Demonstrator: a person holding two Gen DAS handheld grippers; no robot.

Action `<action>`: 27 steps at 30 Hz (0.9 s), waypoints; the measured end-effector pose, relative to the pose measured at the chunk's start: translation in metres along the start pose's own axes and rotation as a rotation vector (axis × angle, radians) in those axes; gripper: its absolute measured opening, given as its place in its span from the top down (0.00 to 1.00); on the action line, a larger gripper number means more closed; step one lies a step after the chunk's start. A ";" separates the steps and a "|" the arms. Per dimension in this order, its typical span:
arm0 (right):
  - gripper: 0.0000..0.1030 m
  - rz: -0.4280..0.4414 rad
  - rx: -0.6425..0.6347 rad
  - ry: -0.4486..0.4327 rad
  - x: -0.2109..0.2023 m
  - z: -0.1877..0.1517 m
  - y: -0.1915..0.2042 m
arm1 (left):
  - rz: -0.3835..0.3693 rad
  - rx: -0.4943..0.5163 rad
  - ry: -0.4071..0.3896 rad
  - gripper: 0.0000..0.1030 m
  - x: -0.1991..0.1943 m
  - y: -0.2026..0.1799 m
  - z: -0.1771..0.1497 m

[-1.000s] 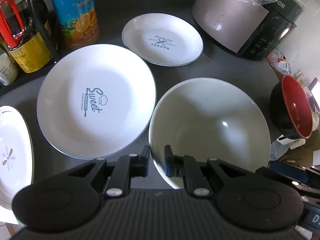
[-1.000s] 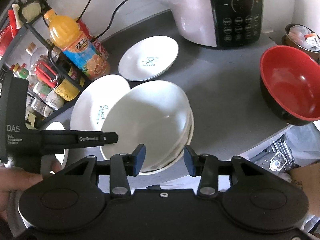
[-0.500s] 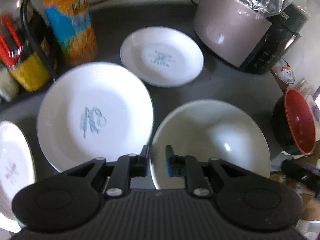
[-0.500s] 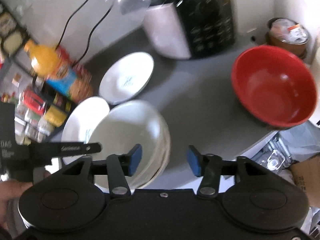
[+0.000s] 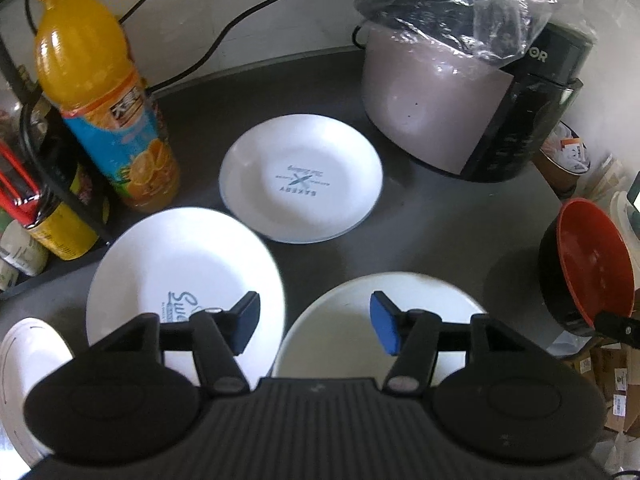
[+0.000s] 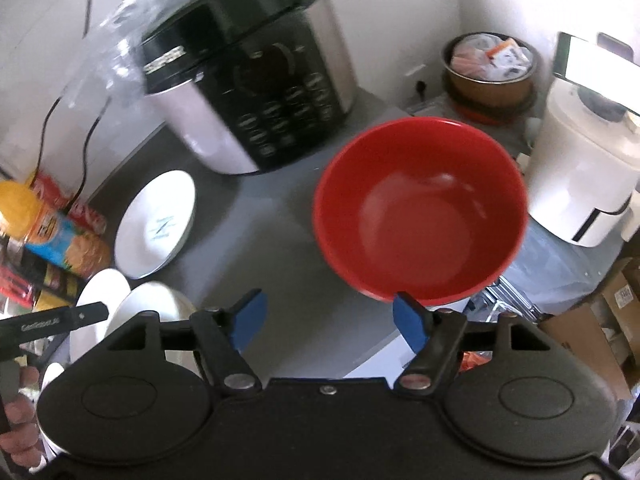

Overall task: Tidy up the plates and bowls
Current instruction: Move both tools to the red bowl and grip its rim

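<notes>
From the left wrist we see our left tongs spread wide and empty above the dark grey desk, one blue pad over the large white plate printed "Sweet", the other over the cream-white bowl just beside it. Farther off lies the small white "Bakery" plate, its lettering upside down to us, near the orange juice bottle and the plastic-covered pressure cooker. Only the right wrist shows the red bowl from above, mouth upward at the desk's edge, just ahead of our right tongs, which are also spread and empty. It alone shows the white appliance
</notes>
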State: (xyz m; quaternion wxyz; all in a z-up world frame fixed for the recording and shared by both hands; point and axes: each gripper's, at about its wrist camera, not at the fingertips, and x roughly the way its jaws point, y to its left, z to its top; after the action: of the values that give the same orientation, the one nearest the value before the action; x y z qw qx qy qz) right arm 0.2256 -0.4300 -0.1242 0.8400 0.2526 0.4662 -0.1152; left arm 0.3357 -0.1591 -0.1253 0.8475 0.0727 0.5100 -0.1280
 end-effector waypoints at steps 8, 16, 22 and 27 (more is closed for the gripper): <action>0.30 -0.029 0.042 -0.006 0.007 0.012 -0.024 | 0.010 0.029 0.006 0.42 0.008 -0.018 0.008; 0.30 -0.058 0.086 0.029 0.016 0.021 -0.046 | 0.019 0.055 0.017 0.42 0.012 -0.036 0.016; 0.30 -0.043 0.093 0.040 0.014 0.028 -0.058 | 0.027 0.074 0.016 0.41 0.013 -0.049 0.025; 0.30 -0.033 0.099 0.056 0.008 0.035 -0.071 | 0.025 0.093 0.013 0.41 0.013 -0.063 0.032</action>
State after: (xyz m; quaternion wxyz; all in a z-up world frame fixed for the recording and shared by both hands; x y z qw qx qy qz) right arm 0.2241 -0.5084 -0.1381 0.8111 0.2893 0.4873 -0.1450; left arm 0.3503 -0.2297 -0.1209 0.8413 0.1190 0.5082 -0.1405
